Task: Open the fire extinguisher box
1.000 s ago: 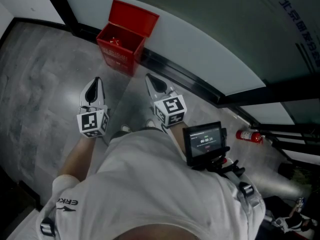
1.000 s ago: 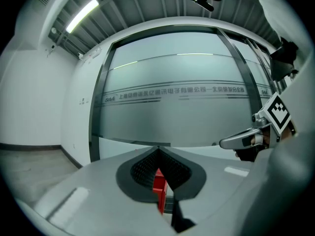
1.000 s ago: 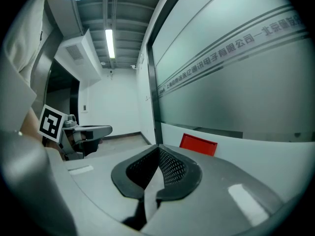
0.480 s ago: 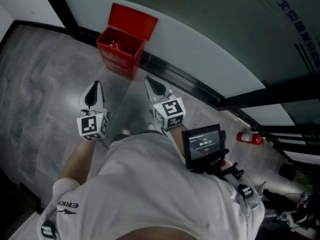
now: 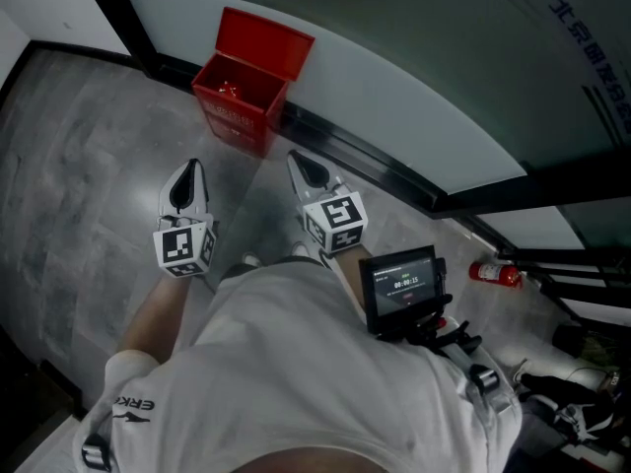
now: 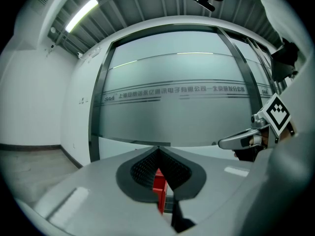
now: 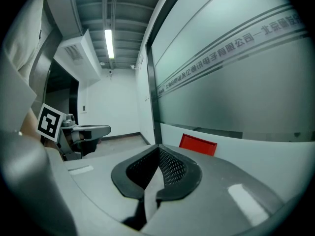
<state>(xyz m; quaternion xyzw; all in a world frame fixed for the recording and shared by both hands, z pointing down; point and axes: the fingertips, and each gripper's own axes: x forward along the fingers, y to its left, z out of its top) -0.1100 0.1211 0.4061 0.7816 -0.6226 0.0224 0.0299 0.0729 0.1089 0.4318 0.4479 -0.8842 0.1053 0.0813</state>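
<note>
The red fire extinguisher box (image 5: 237,106) stands on the grey floor against the frosted glass wall, its lid (image 5: 268,35) raised and leaning back on the glass. My left gripper (image 5: 186,168) and right gripper (image 5: 300,159) hover side by side short of the box, both shut and empty, touching nothing. In the left gripper view a sliver of the red box (image 6: 158,183) shows beyond my closed left gripper (image 6: 158,151), with the right gripper (image 6: 241,140) off to the side. The right gripper view shows the red lid (image 7: 198,144) past my shut right gripper (image 7: 159,149).
A red fire extinguisher (image 5: 493,270) lies on the floor at the right by the wall's black base rail (image 5: 365,161). A small screen device (image 5: 399,282) hangs at the person's chest. Open grey floor (image 5: 89,166) stretches to the left.
</note>
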